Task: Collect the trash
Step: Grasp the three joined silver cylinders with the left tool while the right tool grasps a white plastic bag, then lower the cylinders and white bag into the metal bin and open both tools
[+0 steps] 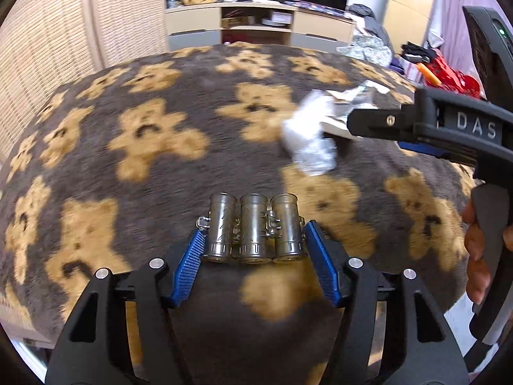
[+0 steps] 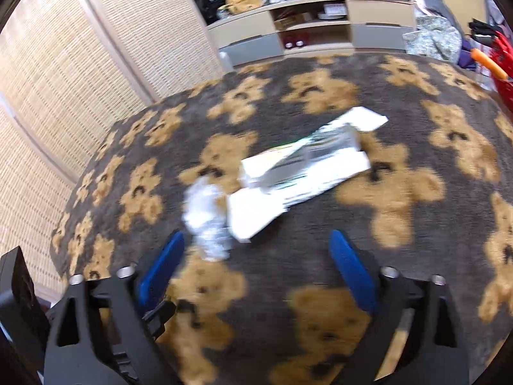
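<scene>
My left gripper (image 1: 255, 235) is shut on a strip of three linked metal cylinders (image 1: 251, 221), with a blue pad against each end. It hangs over a brown teddy-bear rug (image 1: 160, 166). A crumpled white wad (image 1: 309, 141) lies on the rug ahead to the right, touching a flattened white carton (image 1: 352, 96). In the right wrist view my right gripper (image 2: 256, 237) stands open with nothing held. The wad (image 2: 206, 218) lies just beyond its left finger and the carton (image 2: 298, 173) is straight ahead. A person's hand (image 1: 477, 247) holds the right gripper's handle.
A woven screen (image 1: 64, 48) lines the left side. A low cabinet with open shelves (image 1: 256, 25) stands past the rug's far edge. A heap of clothes (image 1: 368, 45) and red toys (image 1: 455, 77) lie at the far right.
</scene>
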`<state>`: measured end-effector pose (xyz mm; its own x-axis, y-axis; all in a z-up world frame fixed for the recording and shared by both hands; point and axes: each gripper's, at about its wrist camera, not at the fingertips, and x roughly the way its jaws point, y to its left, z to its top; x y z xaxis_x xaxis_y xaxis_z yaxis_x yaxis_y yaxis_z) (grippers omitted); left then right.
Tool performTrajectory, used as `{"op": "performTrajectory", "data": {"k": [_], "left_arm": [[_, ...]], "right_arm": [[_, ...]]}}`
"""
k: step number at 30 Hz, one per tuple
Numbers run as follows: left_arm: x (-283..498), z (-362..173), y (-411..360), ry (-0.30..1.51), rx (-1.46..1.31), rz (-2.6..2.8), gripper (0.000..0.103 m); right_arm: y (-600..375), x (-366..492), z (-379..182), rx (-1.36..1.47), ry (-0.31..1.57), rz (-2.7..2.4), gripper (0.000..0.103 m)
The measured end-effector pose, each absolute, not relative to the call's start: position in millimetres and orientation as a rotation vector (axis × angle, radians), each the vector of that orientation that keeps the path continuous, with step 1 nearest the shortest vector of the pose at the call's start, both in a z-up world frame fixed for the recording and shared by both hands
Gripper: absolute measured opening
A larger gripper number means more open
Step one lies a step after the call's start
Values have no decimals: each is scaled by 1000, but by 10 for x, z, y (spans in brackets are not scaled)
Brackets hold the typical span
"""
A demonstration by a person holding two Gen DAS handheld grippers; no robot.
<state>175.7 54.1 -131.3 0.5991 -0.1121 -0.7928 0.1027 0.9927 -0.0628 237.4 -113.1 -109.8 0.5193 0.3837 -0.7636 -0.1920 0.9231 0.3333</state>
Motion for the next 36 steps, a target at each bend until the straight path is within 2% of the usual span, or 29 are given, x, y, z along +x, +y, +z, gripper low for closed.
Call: {"op": "performTrajectory", "data": {"k": [2, 3, 10, 12, 14, 17, 25, 36], "left_arm": [[1755, -1317, 689, 920, -32, -105, 60], [1756, -1320, 750, 920, -39, -100, 60], [1795, -1366, 907, 918, -62, -98, 60], [1813, -1374, 918, 917, -60, -101, 60], [1823, -1382, 918, 915, -56, -104, 60], [1824, -1377, 918, 916, -56, -105, 60], [1614, -1252, 745, 910, -27, -127, 60], [782, -856, 220, 876, 5, -203, 60]], "right_arm": [[-1003, 2372, -1100, 195, 979, 359, 71], [-959, 2374, -1099, 188, 981, 365, 69], [-701, 2470, -1242, 186, 1000, 398, 67], [-648, 2521, -1318, 175, 1009, 393, 58], [-598, 2551, -1382, 144, 1014, 380, 32], [-567, 2525, -1376, 85, 996, 364, 24], [-825, 2175, -1162, 6, 1009, 386, 22], [-1403, 1152, -741, 42, 981, 365, 22]]}}
